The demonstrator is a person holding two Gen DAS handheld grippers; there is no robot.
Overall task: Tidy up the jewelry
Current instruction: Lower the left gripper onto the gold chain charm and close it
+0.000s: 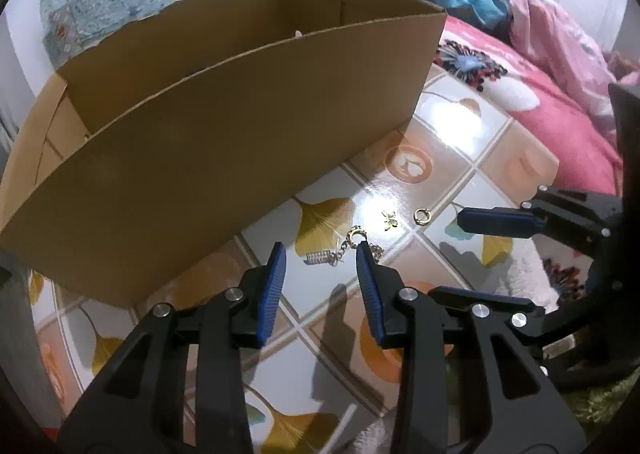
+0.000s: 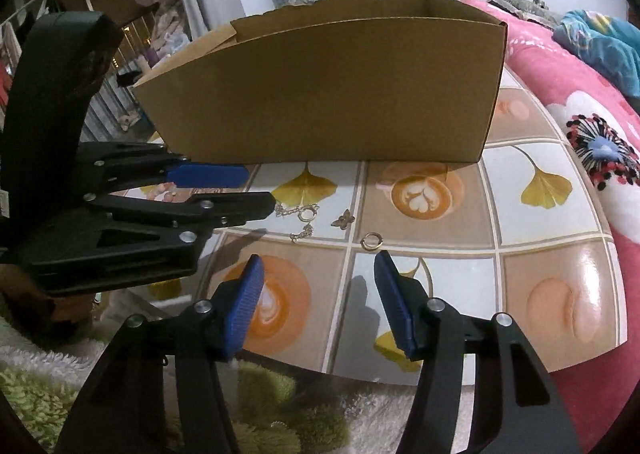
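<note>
Both pairs of blue-padded fingers stand spread apart with nothing between them. Left gripper (image 1: pixel 320 250) hovers low over the glossy tiled table (image 1: pixel 444 142), its tips on either side of a gold chain bracelet (image 1: pixel 352 244) that lies flat on the tiles; whether the right-hand pad touches the chain cannot be told. Just beyond those tips lie a small gold butterfly charm (image 1: pixel 389 220) and, a little further to the right, a gold ring (image 1: pixel 421 216), each apart from the other.

Right gripper (image 2: pixel 318 260) hangs near the table's front edge. Its own view shows the ring (image 2: pixel 371 242) just ahead of the right-hand fingertip, the charm (image 2: pixel 343 219) further on, and the bracelet (image 2: pixel 298 216) ahead and to the left, close under the tip of the left gripper (image 2: pixel 256 190), which reaches in from that side.

Beyond the jewelry, a tall open cardboard box (image 2: pixel 332 94) stands on the table, its wall rising well above both sets of fingers. A pink floral blanket (image 2: pixel 576 66) lies to the right, and green shaggy fabric (image 2: pixel 260 394) sits under the fingers' near end.
</note>
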